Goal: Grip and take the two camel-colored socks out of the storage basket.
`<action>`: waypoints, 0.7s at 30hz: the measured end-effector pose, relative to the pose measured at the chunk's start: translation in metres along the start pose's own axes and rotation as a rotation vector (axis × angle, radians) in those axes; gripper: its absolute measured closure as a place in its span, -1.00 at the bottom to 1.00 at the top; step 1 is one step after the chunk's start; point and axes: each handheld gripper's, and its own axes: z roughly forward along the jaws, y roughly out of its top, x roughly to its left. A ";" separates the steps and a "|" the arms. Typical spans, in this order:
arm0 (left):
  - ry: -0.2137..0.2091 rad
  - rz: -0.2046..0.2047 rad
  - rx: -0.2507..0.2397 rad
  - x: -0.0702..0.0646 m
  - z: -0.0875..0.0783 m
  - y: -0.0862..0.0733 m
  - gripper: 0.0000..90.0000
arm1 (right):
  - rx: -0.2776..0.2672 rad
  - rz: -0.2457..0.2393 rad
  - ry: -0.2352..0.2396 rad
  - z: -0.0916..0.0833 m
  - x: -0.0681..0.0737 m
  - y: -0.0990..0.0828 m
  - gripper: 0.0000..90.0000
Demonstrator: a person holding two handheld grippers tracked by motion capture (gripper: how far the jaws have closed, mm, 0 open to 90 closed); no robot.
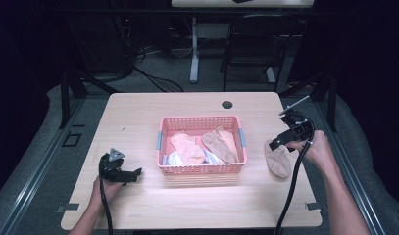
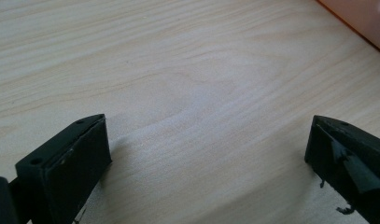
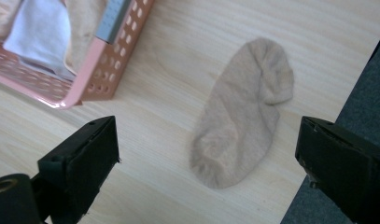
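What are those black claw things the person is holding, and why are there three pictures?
They are grabbers, one in each hand. One picture looks down from above the table. The others come from small cameras riding on each grabber. The left gripper rests open over bare wood. The right gripper is open too, holding nothing, above a beige sock lying flat on the table. Beside it stands a pink basket with more socks inside.

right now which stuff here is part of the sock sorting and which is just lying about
Part of the job:
- beige sock lying flat on the table, right of the basket
- pink basket with socks inside
- right gripper, open above the sock
- left gripper, open over bare wood

Just lying about:
- black chair behind the table
- floor cables
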 end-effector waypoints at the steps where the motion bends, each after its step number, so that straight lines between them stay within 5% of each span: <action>1: 0.000 0.000 0.000 0.000 0.000 0.000 -1.00 | -0.010 -0.002 -0.001 -0.002 0.003 0.001 -0.88; 21: 0.000 0.000 0.000 0.000 0.000 0.000 -1.00 | -0.048 -0.163 -0.010 -0.013 0.061 0.036 -0.87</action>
